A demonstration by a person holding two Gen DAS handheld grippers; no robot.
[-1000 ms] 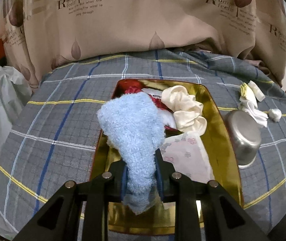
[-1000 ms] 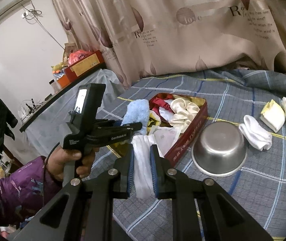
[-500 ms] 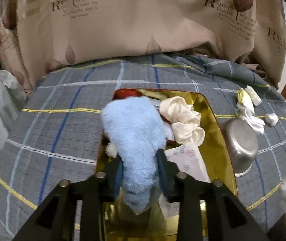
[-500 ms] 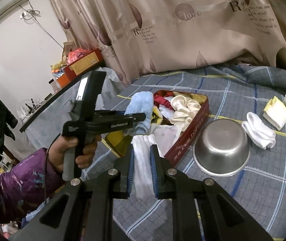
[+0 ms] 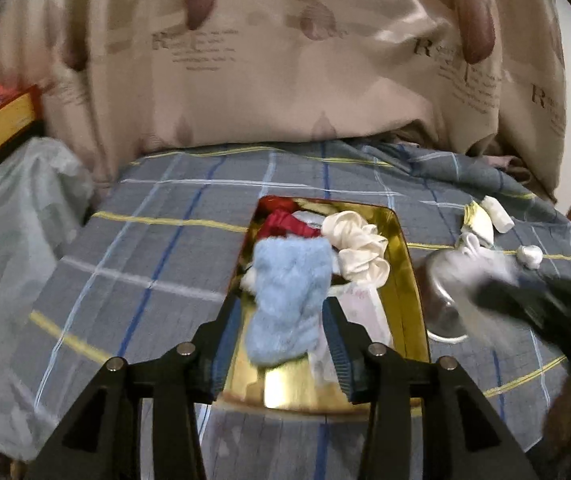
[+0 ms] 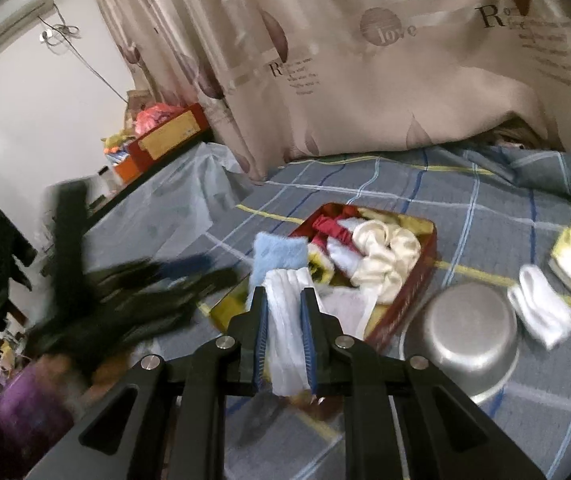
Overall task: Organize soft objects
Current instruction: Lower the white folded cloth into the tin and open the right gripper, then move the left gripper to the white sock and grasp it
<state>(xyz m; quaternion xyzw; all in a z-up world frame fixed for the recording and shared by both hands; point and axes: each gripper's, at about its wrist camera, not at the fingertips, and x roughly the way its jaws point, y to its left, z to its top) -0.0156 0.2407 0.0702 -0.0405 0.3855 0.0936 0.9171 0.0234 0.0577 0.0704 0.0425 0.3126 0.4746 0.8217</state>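
Since a second ago the left gripper (image 5: 281, 344) has been opening, releasing the blue cloth (image 5: 289, 300) into the tin (image 5: 409, 280); the right gripper (image 6: 285, 344), at the tin's six o'clock, clamps a white cloth (image 6: 287, 332).

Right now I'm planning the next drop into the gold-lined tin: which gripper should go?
Probably the right gripper: it is shut on a white pleated cloth near the gold-lined red tin. The left gripper has just been opening; the fluffy blue cloth lies free between its jaws, in the tin.
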